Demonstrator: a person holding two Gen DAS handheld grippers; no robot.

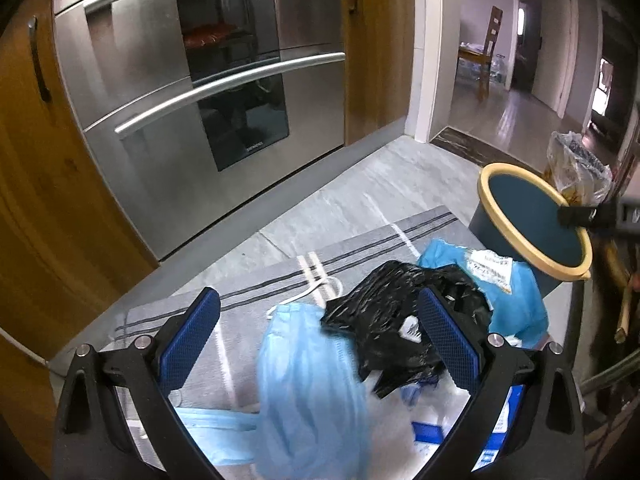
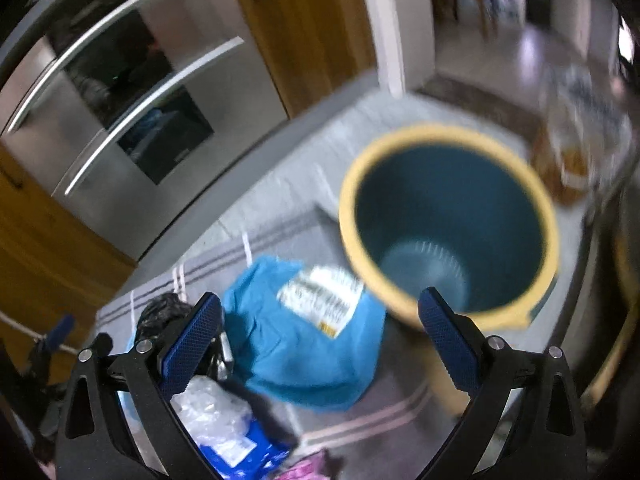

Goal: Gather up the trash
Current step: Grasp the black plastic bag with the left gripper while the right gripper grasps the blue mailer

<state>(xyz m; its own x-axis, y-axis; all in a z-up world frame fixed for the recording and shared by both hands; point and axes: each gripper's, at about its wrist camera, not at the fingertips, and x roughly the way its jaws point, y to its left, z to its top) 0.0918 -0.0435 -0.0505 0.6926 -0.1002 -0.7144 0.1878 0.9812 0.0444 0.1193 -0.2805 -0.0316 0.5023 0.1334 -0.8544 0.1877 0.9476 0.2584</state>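
Observation:
Trash lies piled on a grey striped mat (image 1: 256, 280): a light blue face mask (image 1: 308, 380), a crumpled black plastic bag (image 1: 384, 320) and a blue mailer bag (image 1: 516, 296) with a white label. My left gripper (image 1: 318, 336) hangs open just above the mask and black bag, holding nothing. A dark teal bin (image 2: 452, 216) with a yellow rim stands empty at the mat's far right. In the blurred right wrist view my right gripper (image 2: 320, 338) is open over the blue mailer bag (image 2: 304, 344), beside the bin, with clear plastic wrap (image 2: 212, 412) under its left finger.
Stainless steel ovens (image 1: 192, 92) set in wooden cabinets (image 1: 48, 208) stand behind the mat. A clear bag of rubbish (image 1: 576, 168) sits past the bin (image 1: 532, 220). A doorway at the back right opens to a room with a wooden chair (image 1: 488, 52).

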